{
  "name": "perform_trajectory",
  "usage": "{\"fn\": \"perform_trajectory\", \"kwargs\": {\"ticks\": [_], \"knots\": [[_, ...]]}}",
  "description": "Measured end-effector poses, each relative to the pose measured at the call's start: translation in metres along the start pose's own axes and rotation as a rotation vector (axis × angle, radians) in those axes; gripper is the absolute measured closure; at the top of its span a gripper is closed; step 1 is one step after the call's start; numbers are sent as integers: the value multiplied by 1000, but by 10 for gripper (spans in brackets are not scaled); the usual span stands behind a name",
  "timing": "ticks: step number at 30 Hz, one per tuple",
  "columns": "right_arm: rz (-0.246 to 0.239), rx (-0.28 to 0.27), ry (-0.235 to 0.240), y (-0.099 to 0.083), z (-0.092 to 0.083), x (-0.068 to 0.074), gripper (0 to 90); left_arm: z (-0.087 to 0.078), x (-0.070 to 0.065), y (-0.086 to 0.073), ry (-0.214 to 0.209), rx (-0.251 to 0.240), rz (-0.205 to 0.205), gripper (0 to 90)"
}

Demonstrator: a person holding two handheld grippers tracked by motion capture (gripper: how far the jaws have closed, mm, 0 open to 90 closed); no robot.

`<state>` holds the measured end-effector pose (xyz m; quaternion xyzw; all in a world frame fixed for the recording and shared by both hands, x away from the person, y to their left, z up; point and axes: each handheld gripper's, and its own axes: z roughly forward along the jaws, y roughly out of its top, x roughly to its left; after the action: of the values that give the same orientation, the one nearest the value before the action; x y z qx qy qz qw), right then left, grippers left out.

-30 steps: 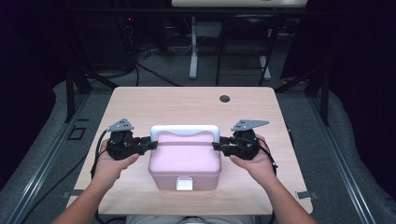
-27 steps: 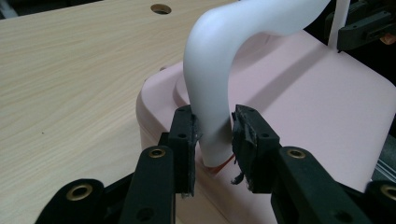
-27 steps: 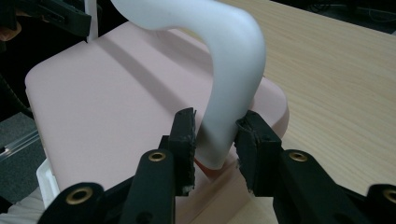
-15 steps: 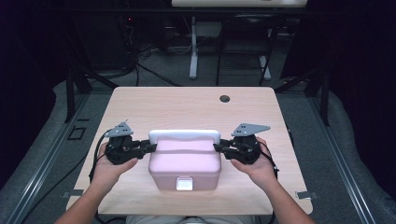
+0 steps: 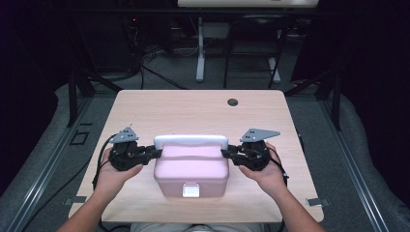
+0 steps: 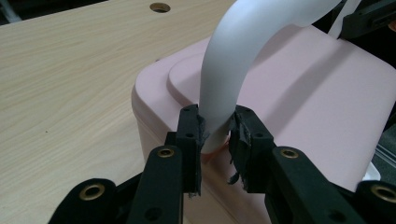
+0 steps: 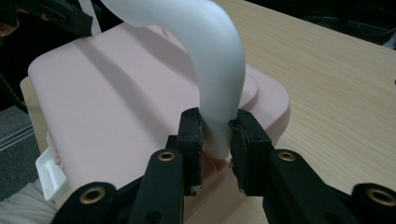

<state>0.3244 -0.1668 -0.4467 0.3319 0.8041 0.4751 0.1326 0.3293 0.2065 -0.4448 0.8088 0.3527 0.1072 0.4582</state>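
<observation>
Squarely between both grippers, white handle [image 5: 190,141] of the pink box [image 5: 191,166].

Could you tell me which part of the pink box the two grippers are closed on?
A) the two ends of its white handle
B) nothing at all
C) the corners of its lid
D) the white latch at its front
A: the left gripper and the right gripper each pinch one end of the white handle at the side of the pink box.
</observation>
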Motion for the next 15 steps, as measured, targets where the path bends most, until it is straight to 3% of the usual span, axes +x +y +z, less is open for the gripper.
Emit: {"fn": "perform_trajectory", "kwargs": {"ticks": [15], "knots": [[14, -21, 9, 5, -3, -1, 745, -3, 2, 8, -7, 2, -8, 735]]}}
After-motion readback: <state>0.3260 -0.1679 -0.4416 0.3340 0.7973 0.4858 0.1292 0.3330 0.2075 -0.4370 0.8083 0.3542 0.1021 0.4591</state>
